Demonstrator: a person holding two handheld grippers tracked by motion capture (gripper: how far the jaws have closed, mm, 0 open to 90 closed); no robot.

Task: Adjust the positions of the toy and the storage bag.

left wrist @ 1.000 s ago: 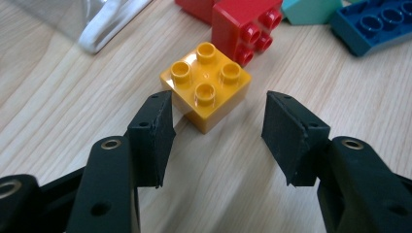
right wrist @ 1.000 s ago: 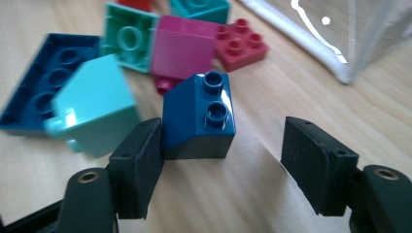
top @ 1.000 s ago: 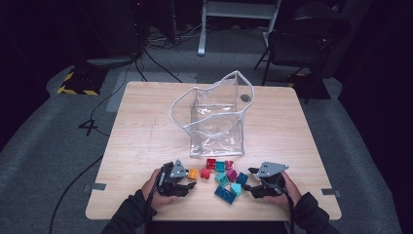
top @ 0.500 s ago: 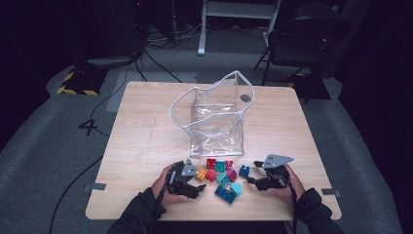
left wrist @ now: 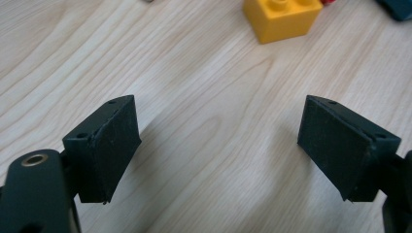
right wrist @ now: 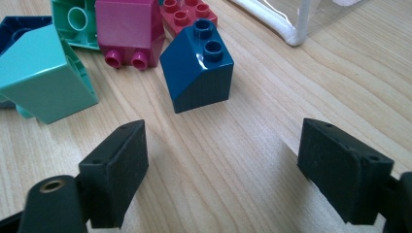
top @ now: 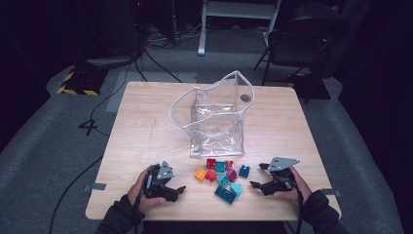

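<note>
A cluster of glossy plastic building bricks (top: 221, 174) lies on the pale wood-grain table (top: 146, 131), just in front of a clear, crumpled plastic bag (top: 214, 114) with a white-piped rim that stands open behind them. In the right gripper view a dark blue sloped brick (right wrist: 199, 65) with two studs sits nearest, apart from a magenta brick (right wrist: 127, 30), a red studded brick (right wrist: 187, 17) and a teal brick (right wrist: 46, 73). The right gripper (top: 261, 176), jaws spread wide and empty, sits right of the pile. The left gripper (top: 176, 191) is likewise wide apart over bare wood, a yellow brick (left wrist: 282, 18) ahead. A dark chair (top: 302, 39) stands beyond the table.
</note>
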